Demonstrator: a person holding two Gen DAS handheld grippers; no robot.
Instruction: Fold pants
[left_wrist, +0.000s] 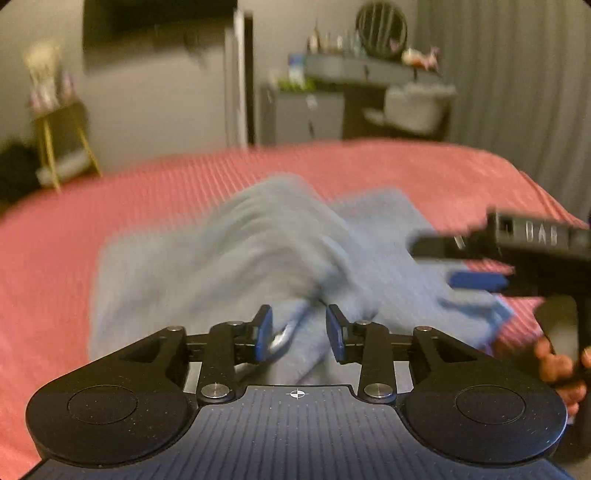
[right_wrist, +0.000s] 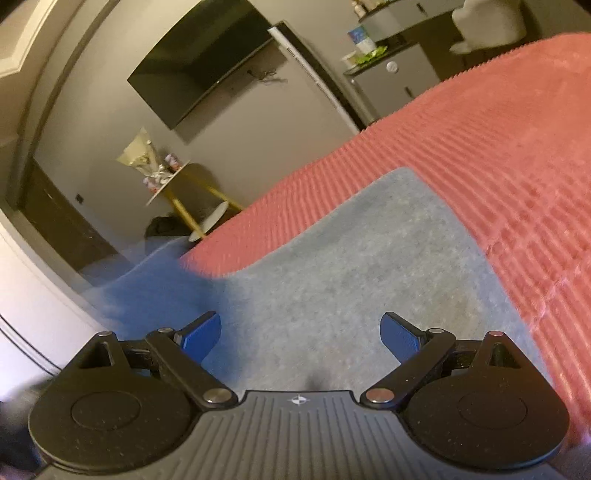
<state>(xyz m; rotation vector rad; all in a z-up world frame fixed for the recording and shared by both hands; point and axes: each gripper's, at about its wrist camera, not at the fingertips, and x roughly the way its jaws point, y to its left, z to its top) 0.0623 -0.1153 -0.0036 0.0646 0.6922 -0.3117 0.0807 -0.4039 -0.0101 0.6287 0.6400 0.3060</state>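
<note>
Two hand-held grippers, left hand-held gripper (left_wrist: 299, 328) pinching pants (left_wrist: 221, 251), right hand-held gripper (right_wrist: 300, 336) spread, bedspread (right_wrist: 498, 155) beyond.

Light blue pants (left_wrist: 236, 254) on pink ribbed bedspread (left_wrist: 110, 206)

1. Left gripper (left_wrist: 299, 328) sits low and roughly level. Its blue pads (left_wrist: 264, 328) are partly closed with a narrow gap between them, and there's fabric bunched up in that gap.
2. Right gripper (right_wrist: 300, 338) is tilted, with its fingers spread wide apart and nothing between the pads (right_wrist: 400, 338).
3. From the left wrist view, the right gripper comes in sideways from the right edge. It's blurry, with the person's fingers (left_wrist: 554, 363) wrapped around its handle.
</note>
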